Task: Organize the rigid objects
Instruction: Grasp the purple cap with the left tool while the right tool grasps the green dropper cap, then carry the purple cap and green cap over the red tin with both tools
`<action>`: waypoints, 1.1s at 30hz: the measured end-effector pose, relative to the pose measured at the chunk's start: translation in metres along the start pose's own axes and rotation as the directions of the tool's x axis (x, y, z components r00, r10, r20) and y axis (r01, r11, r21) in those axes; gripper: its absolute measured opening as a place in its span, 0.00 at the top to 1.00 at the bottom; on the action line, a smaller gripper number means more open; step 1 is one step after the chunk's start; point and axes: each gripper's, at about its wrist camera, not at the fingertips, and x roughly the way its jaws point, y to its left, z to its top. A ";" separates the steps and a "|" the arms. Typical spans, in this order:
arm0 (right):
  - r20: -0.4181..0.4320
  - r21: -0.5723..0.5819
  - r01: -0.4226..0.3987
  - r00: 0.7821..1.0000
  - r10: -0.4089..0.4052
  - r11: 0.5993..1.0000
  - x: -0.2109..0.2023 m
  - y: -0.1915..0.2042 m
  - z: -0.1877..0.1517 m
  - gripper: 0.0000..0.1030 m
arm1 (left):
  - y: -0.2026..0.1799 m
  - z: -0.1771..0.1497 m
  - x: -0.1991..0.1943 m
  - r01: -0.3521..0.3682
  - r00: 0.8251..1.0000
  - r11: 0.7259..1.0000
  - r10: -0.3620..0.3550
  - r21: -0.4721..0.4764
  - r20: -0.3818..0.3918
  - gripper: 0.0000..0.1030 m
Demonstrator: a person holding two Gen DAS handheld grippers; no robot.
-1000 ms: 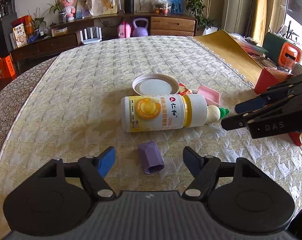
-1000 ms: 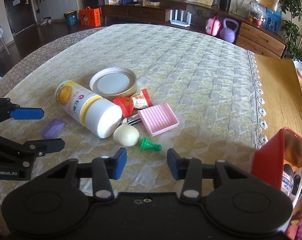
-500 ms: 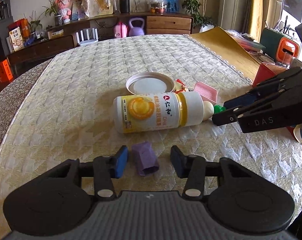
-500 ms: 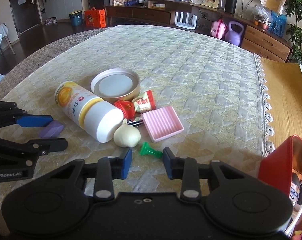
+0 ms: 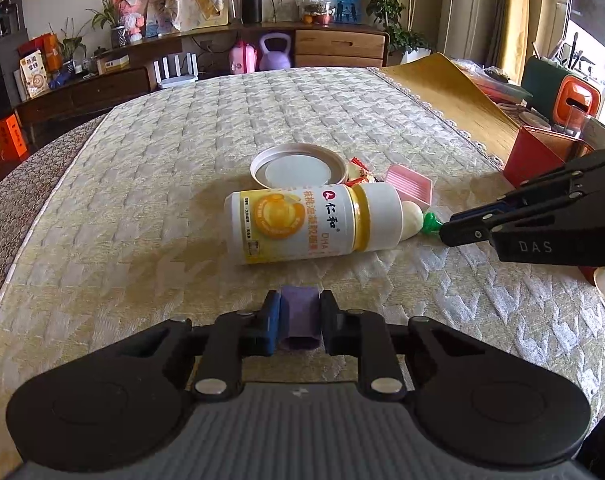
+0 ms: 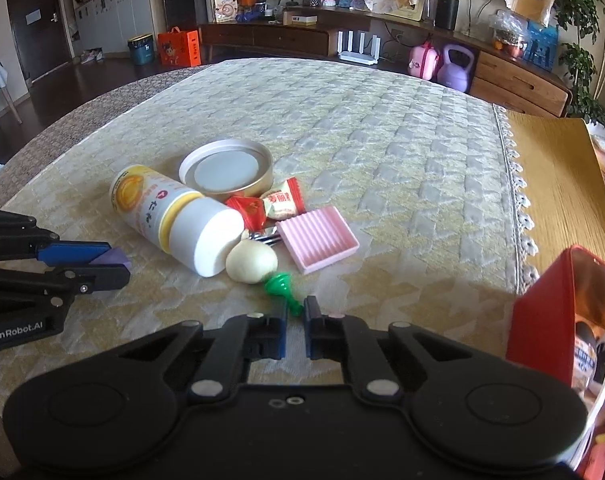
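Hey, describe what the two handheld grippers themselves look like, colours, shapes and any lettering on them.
Both are matte black plastic. The left gripper has two round disc-shaped housings, black linkage arms with silver pivot pins, a ribbed grey body and blue pads lining its jaws. The right gripper has the same build. Seen side-on from the other camera, the left one reads GenRobot.AI in white and the right one DAS. No cables or sleeves show.
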 end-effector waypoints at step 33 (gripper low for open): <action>0.046 0.010 -0.014 0.999 0.013 1.000 -0.025 0.010 -0.018 0.86 | -0.004 -0.001 -0.012 0.003 1.000 1.000 -0.003 -0.005 0.013 0.80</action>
